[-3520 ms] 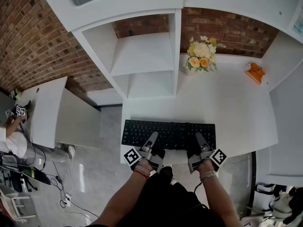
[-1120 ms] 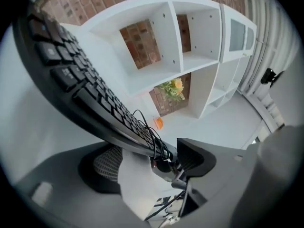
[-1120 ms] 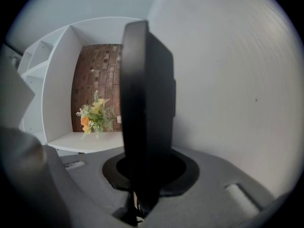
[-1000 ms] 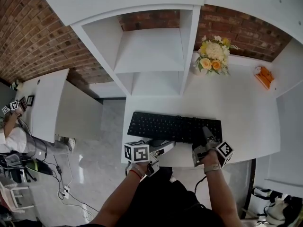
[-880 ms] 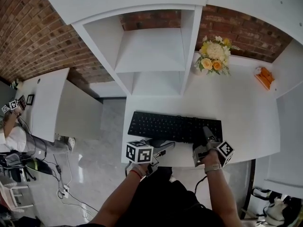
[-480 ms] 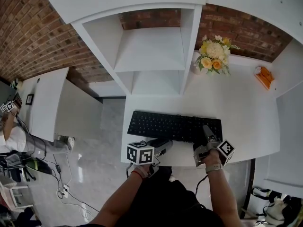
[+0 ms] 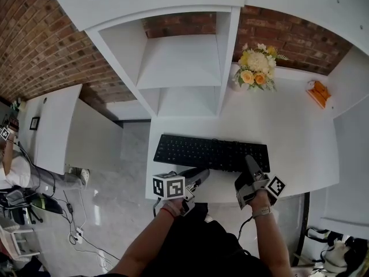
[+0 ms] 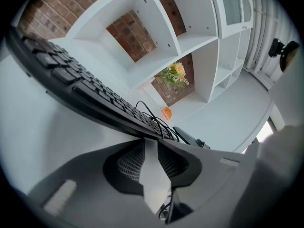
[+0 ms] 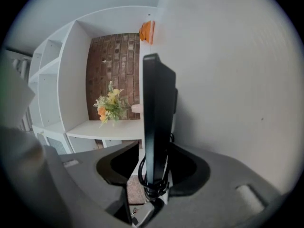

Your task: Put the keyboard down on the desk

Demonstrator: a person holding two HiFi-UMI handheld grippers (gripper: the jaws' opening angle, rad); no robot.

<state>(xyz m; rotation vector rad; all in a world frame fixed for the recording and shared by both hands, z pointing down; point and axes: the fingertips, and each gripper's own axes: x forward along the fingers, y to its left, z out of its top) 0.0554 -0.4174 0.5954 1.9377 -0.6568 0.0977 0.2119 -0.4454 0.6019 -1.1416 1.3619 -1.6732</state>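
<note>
Keyboard [image 7: 210,153]: lies flat on the counter [image 7: 288,126], near the front edge, with its long side across.
Left claw [image 7: 200,175]: at the counter's front edge, rolled onto its side. Its jaws have just been closing to a narrow slit, and nothing is between them. The keyboard's front edge lies just ahead of the tips.
Right claw [image 7: 250,164]: its jaws have just been opening and now stand wide. The keyboard's right front edge stands between them with a gap on each side, so there is no grip.
Cable [image 9: 153,186]: looped deep between the right jaws, below the keyboard edge.
Step in hand: release. The set-down itself looks complete.
Next move: draw the right claw straight back toward the person, in line with the keyboard's plane and with the jaws kept wide. Then clear the left claw.
Caution: the cable loop may snag and drag the keyboard.
</note>
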